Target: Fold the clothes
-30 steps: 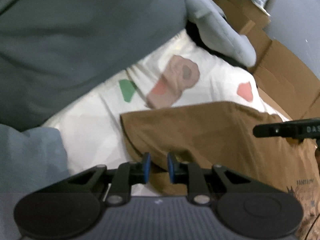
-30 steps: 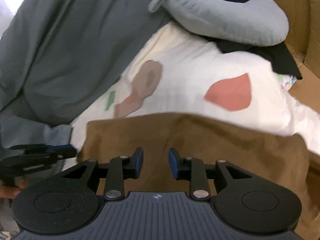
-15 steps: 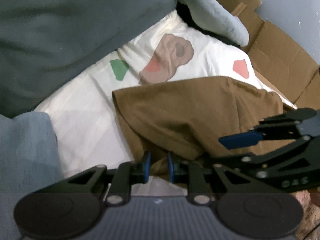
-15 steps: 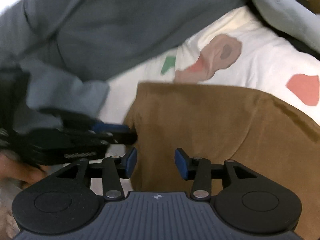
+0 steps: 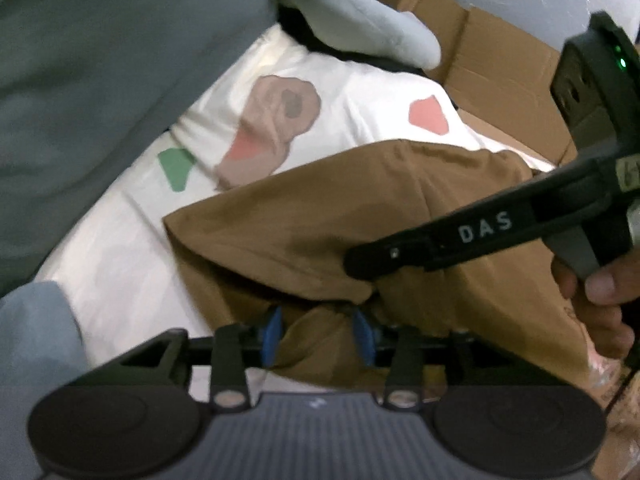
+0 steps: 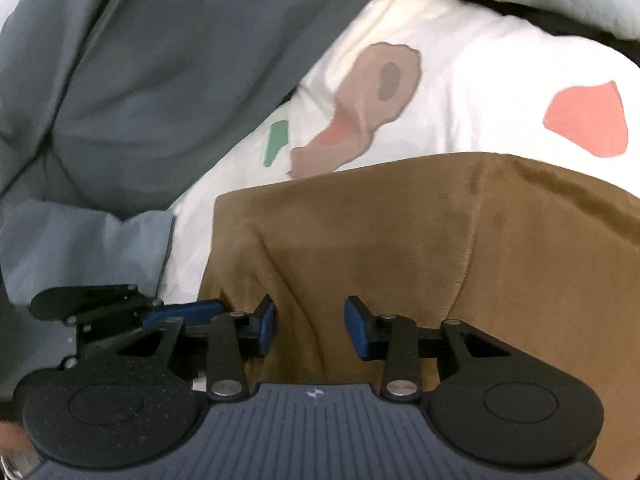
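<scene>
Left wrist view: the left gripper (image 5: pixel 318 334) has its blue pads spread apart, with a bunched fold of the brown shirt (image 5: pixel 304 232) lying between them; the pads do not press on the cloth. The shirt lies on a white sheet (image 5: pixel 120 264) printed with a tan, a green and a pink shape. The right gripper (image 5: pixel 440 242), marked "DAS", reaches in from the right side above the shirt, with a hand (image 5: pixel 600 292) on its trigger. From this side its finger gap is not readable.

Right wrist view: the right gripper (image 6: pixel 310 330) stands with its jaws parted over the near part of the brown shirt (image 6: pixel 440 240), nothing between the pads but cloth lying below them. The left gripper (image 6: pixel 182 312) shows at the lower left, its blue finger tip at the shirt's left edge.

A dark grey blanket (image 6: pixel 140 80) is heaped along the left of the white sheet (image 6: pixel 472 60). A pale blue-grey cushion (image 5: pixel 360 16) lies at the far end, with cardboard (image 5: pixel 500 68) behind it to the right. A lighter blue-grey cloth (image 6: pixel 84 248) sits just beside the shirt's left edge.
</scene>
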`<move>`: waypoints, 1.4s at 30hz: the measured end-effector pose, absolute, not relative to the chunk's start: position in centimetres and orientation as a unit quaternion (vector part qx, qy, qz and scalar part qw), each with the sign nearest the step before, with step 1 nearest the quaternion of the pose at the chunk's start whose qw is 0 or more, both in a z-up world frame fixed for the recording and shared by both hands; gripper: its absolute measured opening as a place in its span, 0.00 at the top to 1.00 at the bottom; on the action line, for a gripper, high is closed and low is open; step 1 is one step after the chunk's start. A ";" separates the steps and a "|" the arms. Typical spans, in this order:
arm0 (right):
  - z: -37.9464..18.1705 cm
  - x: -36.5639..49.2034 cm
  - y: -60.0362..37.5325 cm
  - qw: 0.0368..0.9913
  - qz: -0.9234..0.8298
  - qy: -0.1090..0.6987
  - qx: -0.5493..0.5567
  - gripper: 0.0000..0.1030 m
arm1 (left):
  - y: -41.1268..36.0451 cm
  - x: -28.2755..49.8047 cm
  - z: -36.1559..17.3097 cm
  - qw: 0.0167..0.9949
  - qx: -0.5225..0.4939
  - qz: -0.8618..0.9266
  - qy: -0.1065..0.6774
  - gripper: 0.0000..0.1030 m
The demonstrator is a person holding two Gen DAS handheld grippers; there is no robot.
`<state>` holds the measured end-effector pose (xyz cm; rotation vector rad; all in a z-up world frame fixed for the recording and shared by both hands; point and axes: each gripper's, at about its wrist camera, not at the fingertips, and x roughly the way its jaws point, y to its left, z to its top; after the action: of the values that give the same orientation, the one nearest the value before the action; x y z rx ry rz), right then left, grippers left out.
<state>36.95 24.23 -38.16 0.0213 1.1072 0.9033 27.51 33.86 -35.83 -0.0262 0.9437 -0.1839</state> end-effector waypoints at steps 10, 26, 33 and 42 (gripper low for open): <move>-38.4 37.7 23.8 0.757 0.403 0.514 0.015 0.68 | 33.4 28.0 -36.3 0.885 -0.006 -0.104 0.453 0.77; -35.3 35.2 21.2 0.758 0.408 0.506 0.058 0.67 | 35.7 22.6 -34.2 0.900 -0.069 -0.050 0.428 0.94; -36.4 33.0 20.7 0.749 0.403 0.524 0.050 0.67 | 37.0 20.6 -34.4 0.896 -0.107 -0.018 0.430 0.93; -37.4 31.0 20.3 0.748 0.397 0.531 0.044 0.67 | 39.1 18.6 -34.9 0.883 -0.181 0.011 0.433 0.66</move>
<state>30.97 20.26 -37.37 0.0965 1.1603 0.8680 18.60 39.09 -34.92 -0.3762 0.9021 0.0219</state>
